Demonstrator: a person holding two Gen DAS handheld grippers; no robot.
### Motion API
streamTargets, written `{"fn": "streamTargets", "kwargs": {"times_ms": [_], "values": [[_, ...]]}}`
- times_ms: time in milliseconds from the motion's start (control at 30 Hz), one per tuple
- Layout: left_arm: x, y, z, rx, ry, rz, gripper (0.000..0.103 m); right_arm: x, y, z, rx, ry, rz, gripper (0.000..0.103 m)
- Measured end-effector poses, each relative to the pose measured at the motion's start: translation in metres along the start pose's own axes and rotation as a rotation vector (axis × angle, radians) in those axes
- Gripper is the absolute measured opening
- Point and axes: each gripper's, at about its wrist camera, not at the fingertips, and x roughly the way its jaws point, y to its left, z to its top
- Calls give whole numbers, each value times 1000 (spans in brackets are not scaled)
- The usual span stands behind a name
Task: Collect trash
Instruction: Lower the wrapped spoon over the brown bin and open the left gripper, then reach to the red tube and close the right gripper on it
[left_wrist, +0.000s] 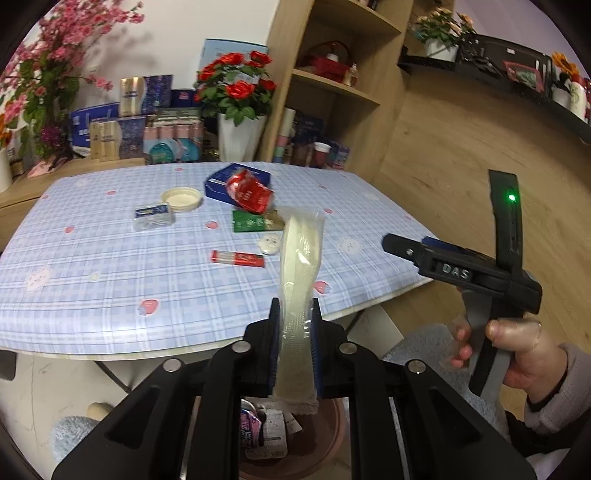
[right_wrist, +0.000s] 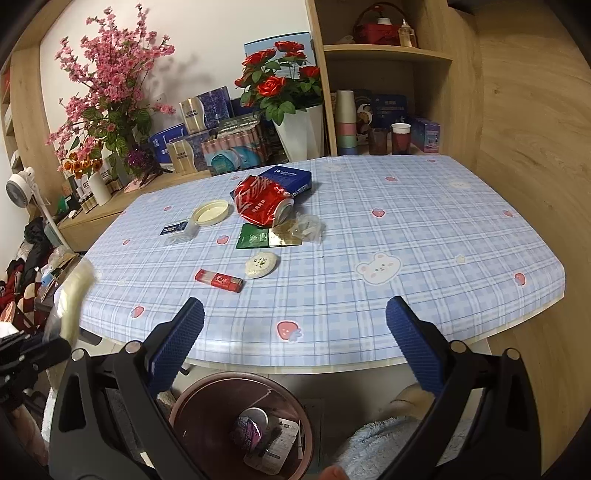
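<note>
My left gripper (left_wrist: 295, 321) is shut on a long clear plastic packet (left_wrist: 301, 258) with a pale utensil inside; the packet stands up between the blue pads. Right beneath it is a dark red bin (left_wrist: 334, 424) that holds several wrappers. My right gripper (right_wrist: 295, 314) is open wide and empty, above the same bin (right_wrist: 207, 387) at the table's front edge. On the table lie a crushed red can (right_wrist: 262, 203), a green sachet (right_wrist: 255, 236), a clear wrapper (right_wrist: 306, 227), a round white packet (right_wrist: 261, 264) and a red stick packet (right_wrist: 219, 280).
A blue box (right_wrist: 288, 179), a white lid (right_wrist: 210, 213) and a small clear box (right_wrist: 177, 230) also lie on the checked tablecloth (right_wrist: 424, 229). Flower pots, boxes and cups line the shelf behind. A hand (left_wrist: 517, 350) holds the right gripper's handle.
</note>
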Motion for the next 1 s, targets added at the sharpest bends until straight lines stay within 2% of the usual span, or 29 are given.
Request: {"fn": "streamTargets", "kwargs": {"times_ms": [33,67,133,200,333,500,600,1000], "values": [[2,-2,0,10,8,-21,30,0,-1,-1,3,1,-1,97],[2,-5,0,17,7,-34,52,0,-3,-1,6,3,-4,97],[1,-7,0,22,-13,-37,65,1,-5,-2,12,7,-8,97],[1,-7,1,20,-20,-29,70,1,-8,-3,17,8,-11,97],[-2,2,4,3,-59,56,93,1,-10,-3,14,0,-19,97],[-7,20,6,-11,-112,187,97,2,-11,-3,13,-4,-21,97],[-12,32,8,-31,-138,236,97,4,-12,-3,17,-3,-10,97],[-20,68,8,-102,-173,321,97,17,-4,-3,-26,18,-11,97]]}}
